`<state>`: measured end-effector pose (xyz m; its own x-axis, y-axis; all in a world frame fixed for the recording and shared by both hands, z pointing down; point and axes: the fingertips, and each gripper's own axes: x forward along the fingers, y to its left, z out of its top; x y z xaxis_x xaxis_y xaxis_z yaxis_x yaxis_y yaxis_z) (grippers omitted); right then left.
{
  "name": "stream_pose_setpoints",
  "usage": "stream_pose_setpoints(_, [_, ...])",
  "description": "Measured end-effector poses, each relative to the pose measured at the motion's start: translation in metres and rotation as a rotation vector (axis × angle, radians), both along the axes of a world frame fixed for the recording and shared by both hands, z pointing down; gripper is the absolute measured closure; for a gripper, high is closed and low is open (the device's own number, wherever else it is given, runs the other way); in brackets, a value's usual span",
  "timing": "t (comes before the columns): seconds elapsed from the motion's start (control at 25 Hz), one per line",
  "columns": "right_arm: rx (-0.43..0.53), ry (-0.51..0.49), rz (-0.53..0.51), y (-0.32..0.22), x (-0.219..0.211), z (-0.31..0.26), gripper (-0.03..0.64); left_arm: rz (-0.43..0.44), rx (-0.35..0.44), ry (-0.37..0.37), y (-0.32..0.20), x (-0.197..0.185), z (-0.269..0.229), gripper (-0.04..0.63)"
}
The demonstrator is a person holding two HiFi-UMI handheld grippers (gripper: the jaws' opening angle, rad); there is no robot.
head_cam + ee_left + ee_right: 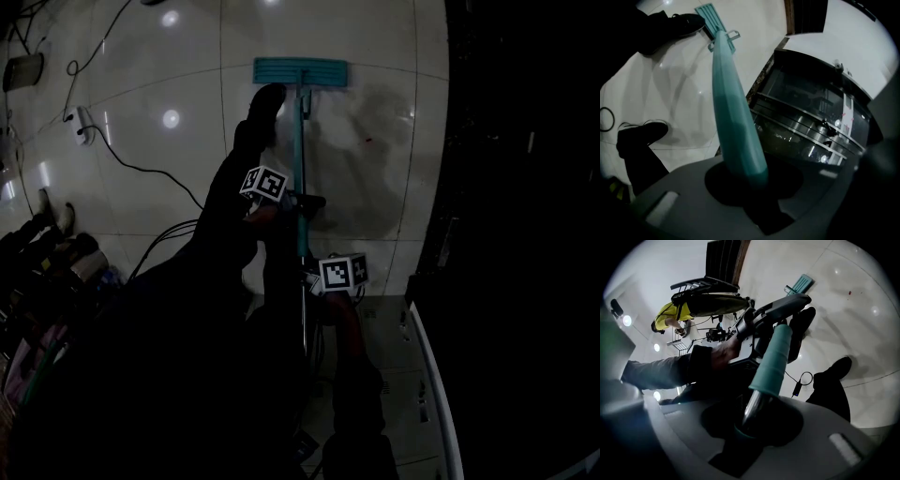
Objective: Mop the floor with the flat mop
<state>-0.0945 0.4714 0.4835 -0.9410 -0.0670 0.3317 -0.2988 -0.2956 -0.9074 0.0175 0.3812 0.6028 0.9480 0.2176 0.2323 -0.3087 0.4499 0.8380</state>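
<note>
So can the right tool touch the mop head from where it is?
Probably not right now. The right tool is shut on the mop pole, and the mop head lies on the floor at the pole's far end, past the left tool, which also grips the pole.

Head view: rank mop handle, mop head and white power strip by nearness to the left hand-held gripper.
1. Mop handle, clamped in the left hand-held gripper.
2. Mop head, on the floor straight ahead.
3. White power strip, far left on the floor.
</note>
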Motion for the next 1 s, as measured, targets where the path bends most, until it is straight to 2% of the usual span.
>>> stream_pose_setpoints(0.2, [0.007, 0.009, -0.002, -0.016, 0.002, 0.005, 0.494, 0.008, -0.006, -0.006, -0.014, 0.002, 0.005, 0.497])
stream_pose_setpoints(0.44, [-0.007, 0.009, 0.019, -0.077, 0.004, 0.009, 0.494, -0.009, -0.017, -0.002, -0.073, 0.005, 0.012, 0.499])
stream_pose_setpoints(0.56, [-0.028, -0.003, 0.029, -0.122, 0.005, 0.013, 0.489, -0.034, -0.012, 0.004, -0.124, 0.008, 0.014, 0.499])
stream_pose_setpoints(0.72, [-0.007, 0.01, 0.043, -0.2, 0.006, 0.013, 0.489, -0.045, -0.005, 0.012, -0.199, 0.009, 0.015, 0.499])
stream_pose_setpoints(0.92, [-0.01, 0.003, 0.037, -0.324, 0.001, 0.033, 0.489, -0.068, 0.011, 0.023, -0.331, 0.005, 0.03, 0.499])
stream_pose_setpoints(1.0, [0.008, 0.01, 0.044, -0.343, 0.001, 0.029, 0.49, -0.056, 0.03, 0.034, -0.351, 0.008, 0.024, 0.499])
